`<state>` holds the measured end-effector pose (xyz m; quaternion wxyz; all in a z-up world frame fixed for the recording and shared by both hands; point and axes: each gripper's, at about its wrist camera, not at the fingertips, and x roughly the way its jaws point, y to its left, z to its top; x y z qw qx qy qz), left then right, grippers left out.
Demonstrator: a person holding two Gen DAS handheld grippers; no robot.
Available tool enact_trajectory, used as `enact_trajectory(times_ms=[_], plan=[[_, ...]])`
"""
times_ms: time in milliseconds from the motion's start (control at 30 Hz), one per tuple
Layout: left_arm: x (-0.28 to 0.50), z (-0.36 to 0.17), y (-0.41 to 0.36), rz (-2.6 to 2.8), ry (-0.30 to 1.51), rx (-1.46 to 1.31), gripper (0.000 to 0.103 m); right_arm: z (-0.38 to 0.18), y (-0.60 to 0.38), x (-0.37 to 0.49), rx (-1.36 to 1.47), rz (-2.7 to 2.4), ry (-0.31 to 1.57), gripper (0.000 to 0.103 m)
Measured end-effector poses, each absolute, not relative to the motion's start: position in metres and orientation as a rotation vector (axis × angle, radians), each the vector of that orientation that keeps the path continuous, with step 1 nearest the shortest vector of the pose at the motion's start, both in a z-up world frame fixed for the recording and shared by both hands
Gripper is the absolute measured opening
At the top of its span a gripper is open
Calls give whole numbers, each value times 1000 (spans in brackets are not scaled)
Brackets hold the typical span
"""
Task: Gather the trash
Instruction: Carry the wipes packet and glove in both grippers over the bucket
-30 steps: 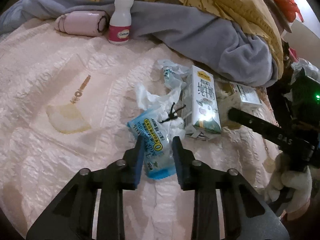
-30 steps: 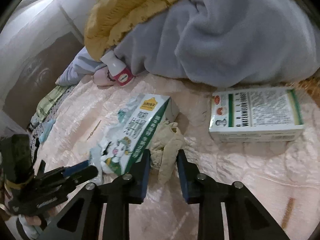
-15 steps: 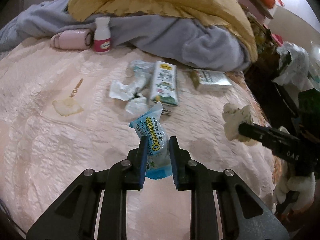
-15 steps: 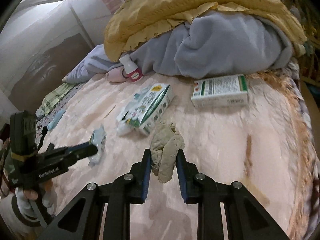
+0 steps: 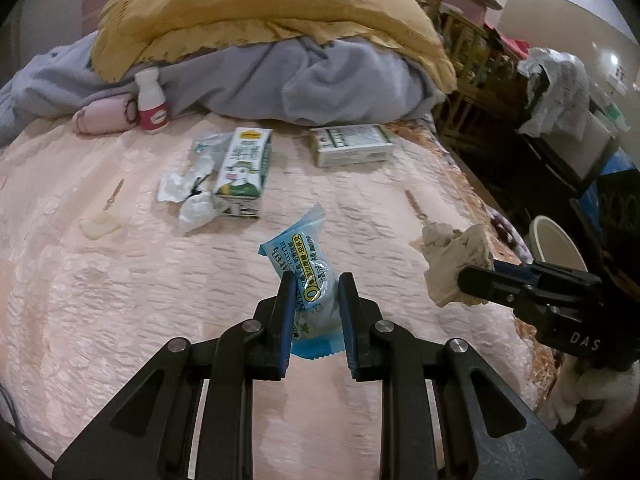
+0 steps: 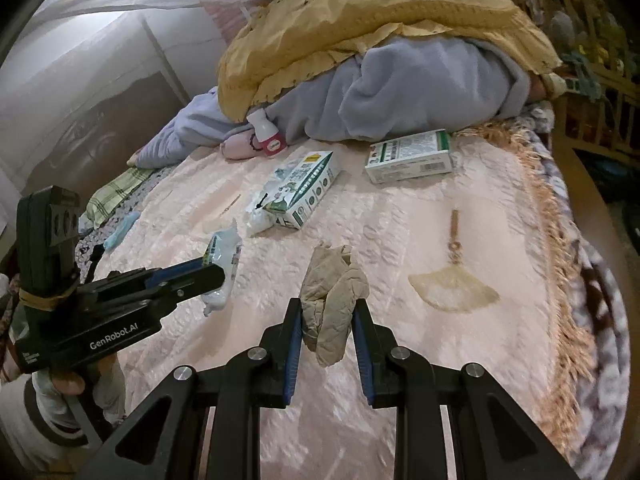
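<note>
My left gripper (image 5: 314,300) has its fingers pinched on a blue wrapper (image 5: 306,276), held above the bed (image 5: 120,300); it looks light, crinkly and slippery, so a mid-body grip suits it. My right gripper (image 6: 326,324) is clamped on a soft crumpled glove (image 6: 332,296), limp and easily squeezed. Farther off lie a milk carton (image 5: 244,168), wadded tissue (image 5: 196,208) and a flat box (image 5: 352,145), stiff enough to take by their edges

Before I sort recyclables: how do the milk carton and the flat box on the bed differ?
The milk carton is taller and narrow, lying lengthwise away from the left camera; the flat box lies crosswise. Crumpled wrappers touch the carton; the box lies alone. Both are white-and-green, lying on the bedspread.
</note>
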<state>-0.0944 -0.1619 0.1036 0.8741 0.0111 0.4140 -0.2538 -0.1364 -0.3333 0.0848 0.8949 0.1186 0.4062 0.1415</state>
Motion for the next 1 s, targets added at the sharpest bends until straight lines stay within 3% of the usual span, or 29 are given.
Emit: enact_trajectory(times_ms=[1000], plan=[[-145,127,-285,-728,836,157,19,109,-434,-228,254,85,781,23]])
